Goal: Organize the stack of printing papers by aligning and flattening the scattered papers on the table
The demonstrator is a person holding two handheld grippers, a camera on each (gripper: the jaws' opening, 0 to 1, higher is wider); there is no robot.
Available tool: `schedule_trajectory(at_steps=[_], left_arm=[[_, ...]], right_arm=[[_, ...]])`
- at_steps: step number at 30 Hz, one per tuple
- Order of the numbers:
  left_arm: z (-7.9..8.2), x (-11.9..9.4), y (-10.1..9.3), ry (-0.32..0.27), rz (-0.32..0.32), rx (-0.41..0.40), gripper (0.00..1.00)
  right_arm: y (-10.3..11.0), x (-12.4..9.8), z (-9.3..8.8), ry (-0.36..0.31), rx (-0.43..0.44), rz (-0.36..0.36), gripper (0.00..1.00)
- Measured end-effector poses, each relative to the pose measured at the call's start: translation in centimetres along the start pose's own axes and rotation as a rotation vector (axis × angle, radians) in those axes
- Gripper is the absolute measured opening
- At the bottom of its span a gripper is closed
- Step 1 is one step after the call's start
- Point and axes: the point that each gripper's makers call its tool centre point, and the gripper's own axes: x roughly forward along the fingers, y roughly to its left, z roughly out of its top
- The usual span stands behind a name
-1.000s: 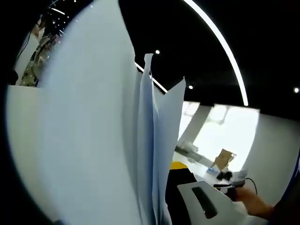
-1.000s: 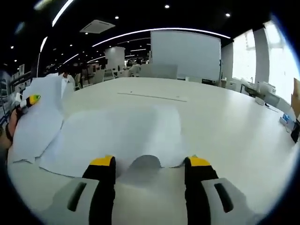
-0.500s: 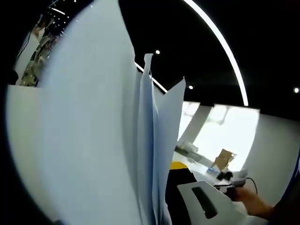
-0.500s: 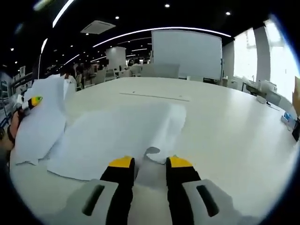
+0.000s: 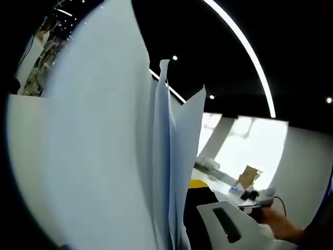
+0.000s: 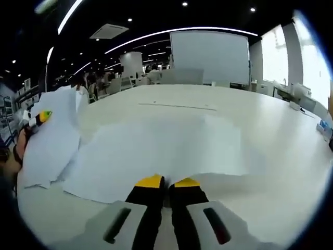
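While several sheets are in hand, the printing papers are not yet one tidy stack. Seen from the right gripper view, a wide sheet (image 6: 156, 151) lies spread and slightly wavy on the white table (image 6: 281, 172), its near edge at the tips of the right claw (image 6: 165, 183), at 6 o'clock. That claw's yellow-tipped jaws are pressed nearly together, seemingly pinching that edge, though the contact is hard to confirm. At 9 o'clock, a second bunch of papers (image 6: 52, 135) is lifted and curled off the table, held by the left claw (image 6: 40, 117). From the left gripper view, these held sheets (image 5: 104, 146) stand upright and fanned, edges uneven; whether its jaws are closed cannot be made out. By my judgement, gathering is under way, while aligning the edges and flattening everything together remain.
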Motion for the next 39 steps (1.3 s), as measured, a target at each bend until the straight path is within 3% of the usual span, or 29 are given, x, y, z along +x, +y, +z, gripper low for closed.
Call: schedule_trajectory(at_steps=[18,39], left_arm=[[0.0,0.0,-0.1,-0.001,-0.001,-0.005,0.06],[0.1,0.2,0.1,-0.001,0.001,0.0,0.06]], right_arm=[[2.7,-2.3,0.7,-0.045,0.059,0.018,0.0],[2.6,-3.1,2.0,-0.115,0.119,0.034,0.0]])
